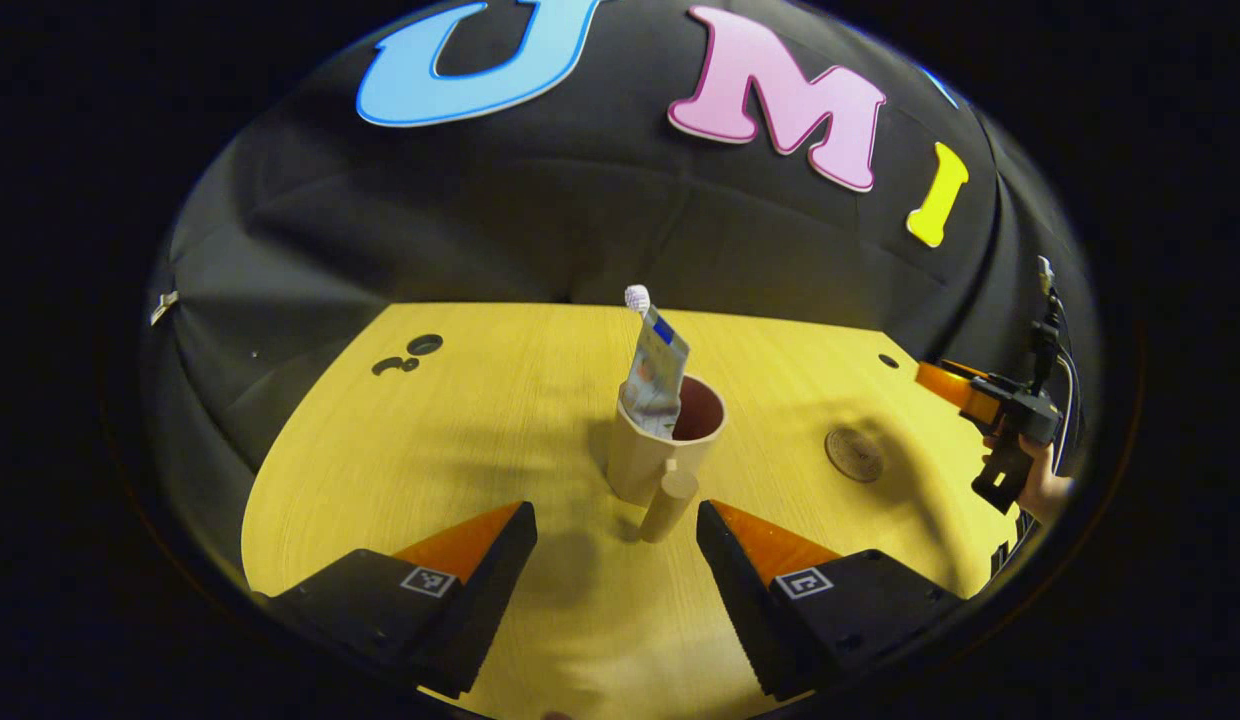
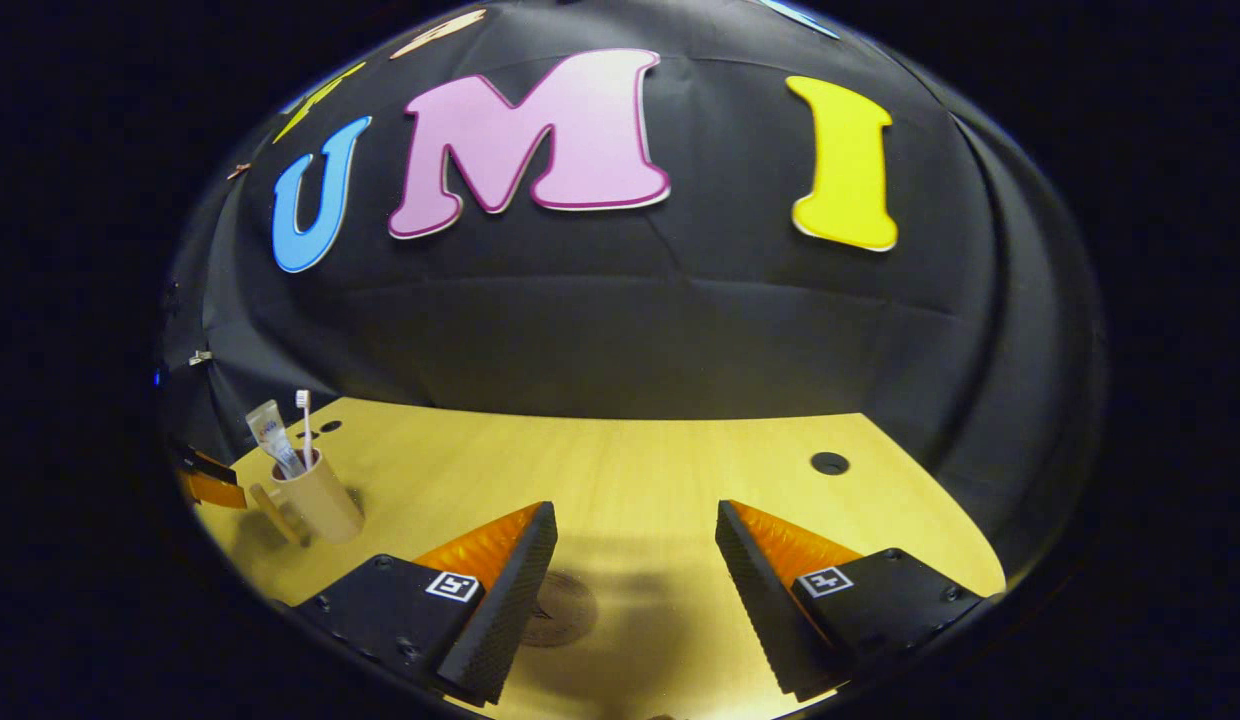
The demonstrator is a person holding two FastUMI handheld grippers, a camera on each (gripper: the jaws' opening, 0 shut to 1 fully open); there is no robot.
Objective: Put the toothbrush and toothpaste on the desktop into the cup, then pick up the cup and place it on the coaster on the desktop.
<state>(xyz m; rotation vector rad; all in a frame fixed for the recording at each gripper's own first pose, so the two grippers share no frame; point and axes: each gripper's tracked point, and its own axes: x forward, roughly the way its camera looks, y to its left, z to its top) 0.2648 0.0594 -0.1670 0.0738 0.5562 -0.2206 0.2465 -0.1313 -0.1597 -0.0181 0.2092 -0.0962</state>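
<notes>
Toothbrush [image 1: 637, 297] and toothpaste [image 1: 656, 375] already stand in the cup [image 1: 652, 450] mid-counter [image 1: 430, 450]; left tongs [image 1: 616, 525] wide open, holding nothing, lined up on the cup's handle [image 1: 669, 505]; right tongs [image 2: 636, 530] also wide open and empty, hovering above the coaster [image 2: 565, 605]. Risk, as I judge it: a grip on that thin handle could let the cup swing or tip, spilling the tall toothpaste; a coaster landing off-centre could leave it wobbling.
</notes>
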